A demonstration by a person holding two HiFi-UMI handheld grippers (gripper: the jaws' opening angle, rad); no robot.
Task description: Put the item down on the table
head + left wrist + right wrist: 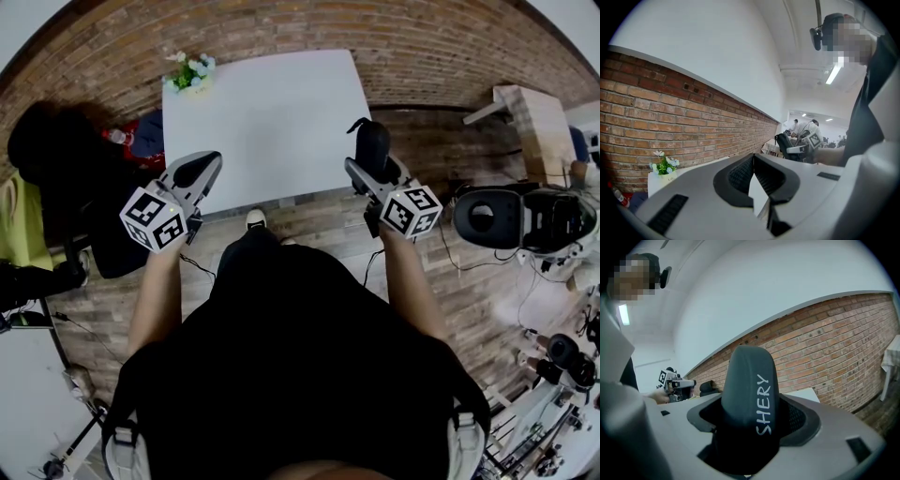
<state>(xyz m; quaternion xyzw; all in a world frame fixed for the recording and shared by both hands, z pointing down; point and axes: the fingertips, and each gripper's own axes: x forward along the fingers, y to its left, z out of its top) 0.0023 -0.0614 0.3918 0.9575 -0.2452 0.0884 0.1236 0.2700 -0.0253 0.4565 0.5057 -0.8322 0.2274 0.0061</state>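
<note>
Right tool: gripping a dark case lettered SHERY, hovering by the white tabletop's right edge.
Left tool: hanging closed, empty, at the near edge.

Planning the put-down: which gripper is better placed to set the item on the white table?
Right. The right gripper clamps the dark SHERY-lettered item beside the white table; the left gripper is shut and empty.

Small flower pot, brick wall, plank floor, perhaps a bottle at left
</note>
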